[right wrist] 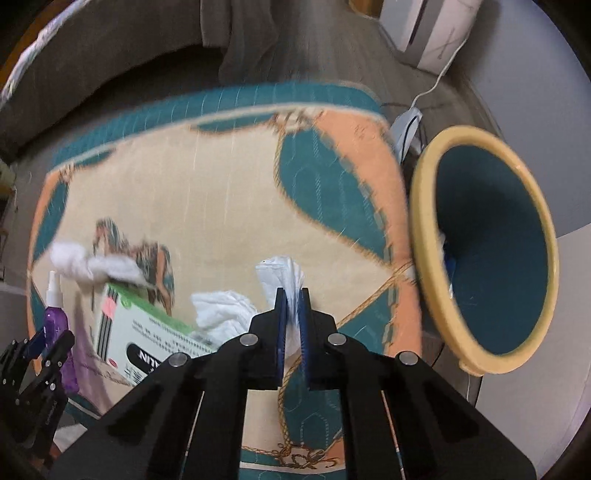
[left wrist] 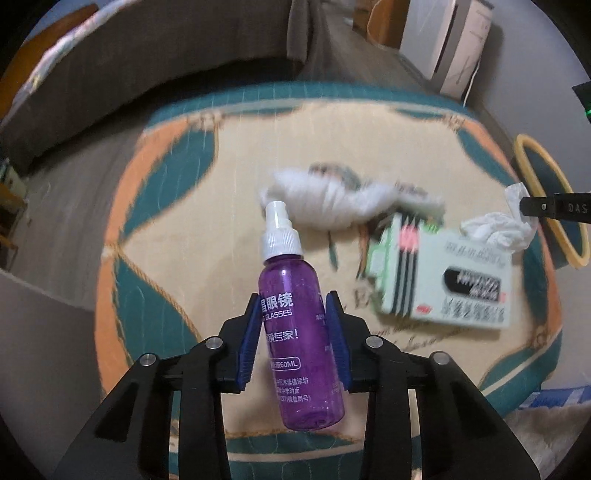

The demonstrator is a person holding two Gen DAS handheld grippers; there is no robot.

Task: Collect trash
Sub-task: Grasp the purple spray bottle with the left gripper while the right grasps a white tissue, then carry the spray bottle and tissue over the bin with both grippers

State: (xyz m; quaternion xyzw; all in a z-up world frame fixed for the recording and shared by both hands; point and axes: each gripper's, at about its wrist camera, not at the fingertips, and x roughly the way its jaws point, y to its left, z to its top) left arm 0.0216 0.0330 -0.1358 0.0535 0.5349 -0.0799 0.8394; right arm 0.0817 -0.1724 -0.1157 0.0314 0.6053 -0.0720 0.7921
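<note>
A purple spray bottle [left wrist: 295,369] with a white pump top lies between the blue pads of my left gripper [left wrist: 293,295], which press on its sides. In the right wrist view my right gripper [right wrist: 293,293] is shut on a crumpled white tissue [right wrist: 280,269], just above the patterned tablecloth [right wrist: 221,206]. A second tissue wad [right wrist: 225,310] lies to its left, against a pale green box [right wrist: 147,332]. A longer white wad [left wrist: 332,203] lies behind the bottle. The yellow-rimmed teal bin [right wrist: 487,251] stands off the table's right edge, with some white scraps inside.
The box [left wrist: 443,280] sits between the two grippers. A grey sofa [left wrist: 147,74] runs behind the table on the left. A white appliance [right wrist: 436,33] and its cable stand on the floor at the back right, and the table drops off close to the bin.
</note>
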